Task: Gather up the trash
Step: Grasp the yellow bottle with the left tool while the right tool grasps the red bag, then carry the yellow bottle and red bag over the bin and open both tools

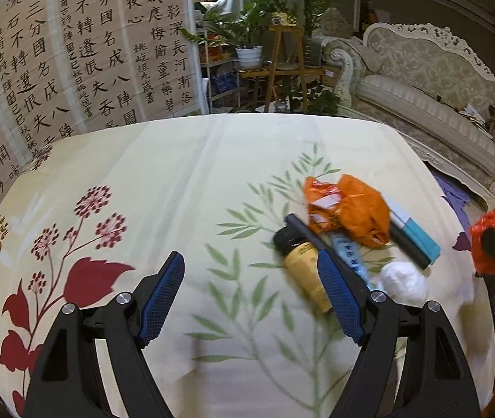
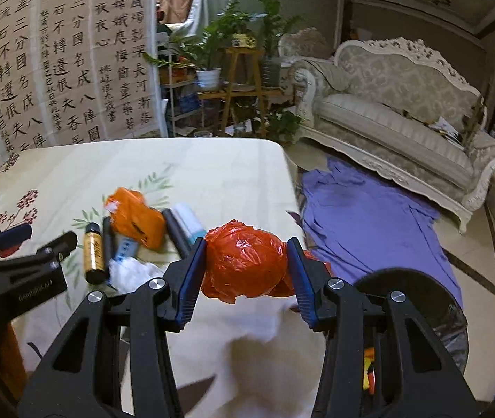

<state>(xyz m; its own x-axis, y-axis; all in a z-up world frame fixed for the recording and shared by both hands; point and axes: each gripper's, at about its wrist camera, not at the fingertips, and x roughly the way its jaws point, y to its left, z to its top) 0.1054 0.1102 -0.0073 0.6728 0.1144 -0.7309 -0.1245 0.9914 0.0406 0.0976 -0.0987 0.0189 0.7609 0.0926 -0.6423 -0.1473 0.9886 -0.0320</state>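
The right hand-held gripper (image 2: 246,268) clamps a crumpled red plastic bag (image 2: 245,261) between its pads, above the table's (image 2: 212,174) near edge; the left hand-held gripper (image 1: 250,289) gapes wide, holding nothing, just beside a yellow bottle (image 1: 304,268), an orange wrapper (image 1: 348,209) and a white wad (image 1: 402,280).

My left gripper (image 1: 249,289) and right gripper (image 2: 247,273) are matte black plastic frames with triangular cut-outs, round silver screws at the joints, and blue cross-hatched rubber pads (image 1: 162,299) lining the fingers.
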